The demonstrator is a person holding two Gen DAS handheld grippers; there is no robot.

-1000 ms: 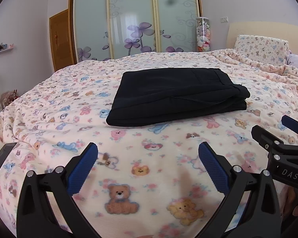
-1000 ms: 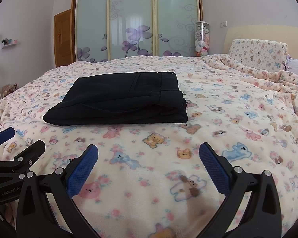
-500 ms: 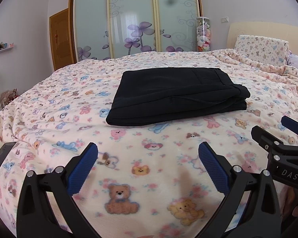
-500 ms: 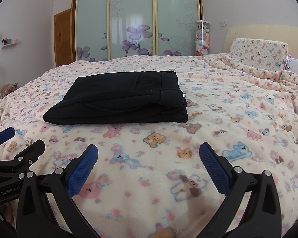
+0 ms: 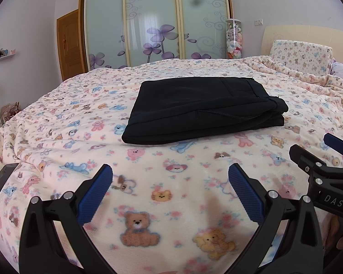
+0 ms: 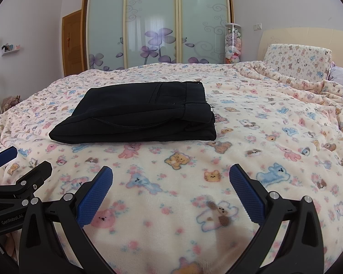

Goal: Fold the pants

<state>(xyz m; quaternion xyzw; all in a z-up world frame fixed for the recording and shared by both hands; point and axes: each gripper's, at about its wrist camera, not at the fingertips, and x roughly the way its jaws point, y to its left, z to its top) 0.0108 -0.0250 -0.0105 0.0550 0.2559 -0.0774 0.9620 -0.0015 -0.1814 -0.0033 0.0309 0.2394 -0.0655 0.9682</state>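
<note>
Black pants lie folded into a flat rectangle in the middle of the bed, waistband end to the right. My left gripper hovers over the blanket well short of the pants, open and empty. My right gripper is held the same way, open with nothing between its blue pads. Each gripper also shows at the edge of the other's view: the right gripper and the left gripper, side by side.
A pink fleece blanket with bear prints covers the bed. A phone lies at the left edge. Pillow and rumpled bedding sit at the right by the headboard. Sliding wardrobe doors stand beyond the bed.
Hardly anything has moved. The left view has drifted very slightly, so the phone and bed edge sit a little lower. The pants lie as they did.
</note>
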